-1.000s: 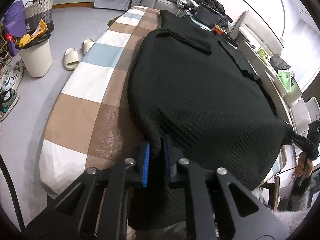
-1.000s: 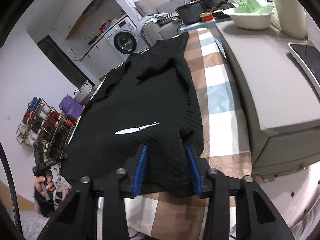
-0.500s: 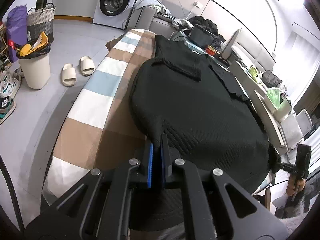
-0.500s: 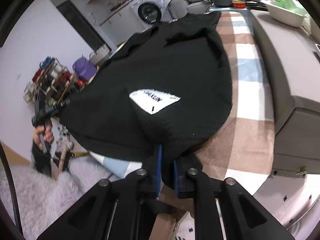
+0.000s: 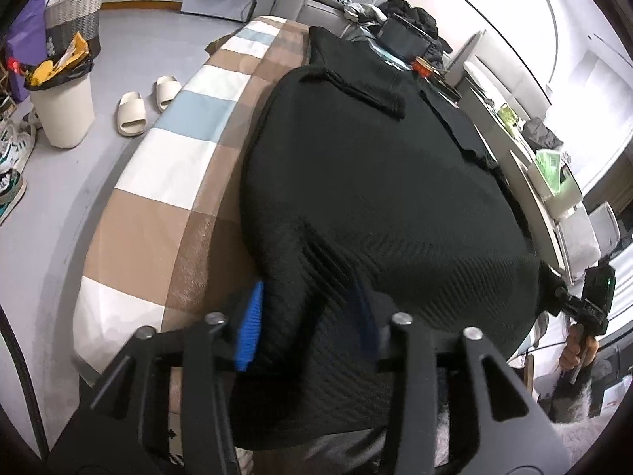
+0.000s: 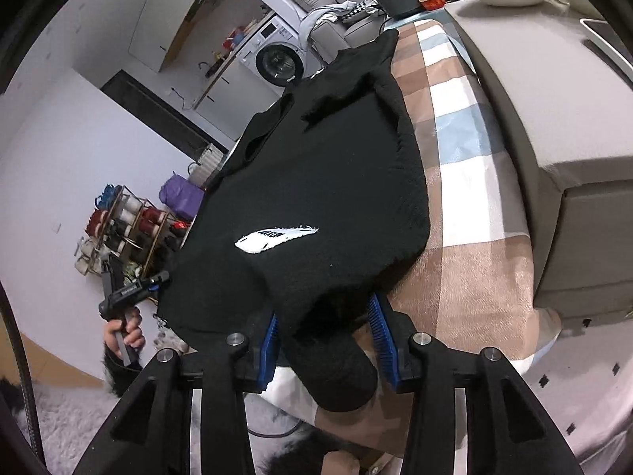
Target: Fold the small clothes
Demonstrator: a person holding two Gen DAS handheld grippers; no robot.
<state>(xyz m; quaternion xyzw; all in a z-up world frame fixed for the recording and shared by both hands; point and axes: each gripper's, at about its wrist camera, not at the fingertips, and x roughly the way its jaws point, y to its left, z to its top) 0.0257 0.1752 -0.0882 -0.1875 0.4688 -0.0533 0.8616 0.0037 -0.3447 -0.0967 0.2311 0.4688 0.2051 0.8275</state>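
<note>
Left tool (image 5: 308, 316): jaws just opened, black sweater (image 5: 376, 182) hem loose between them.
Right tool (image 6: 324, 340): likewise released.
Sweater: long axis runs away from both tools along the checked counter (image 6: 467, 182).

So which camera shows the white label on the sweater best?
The right wrist view: the white label lies plainly on the black sweater. In the left wrist view the sweater shows no label at all.
</note>
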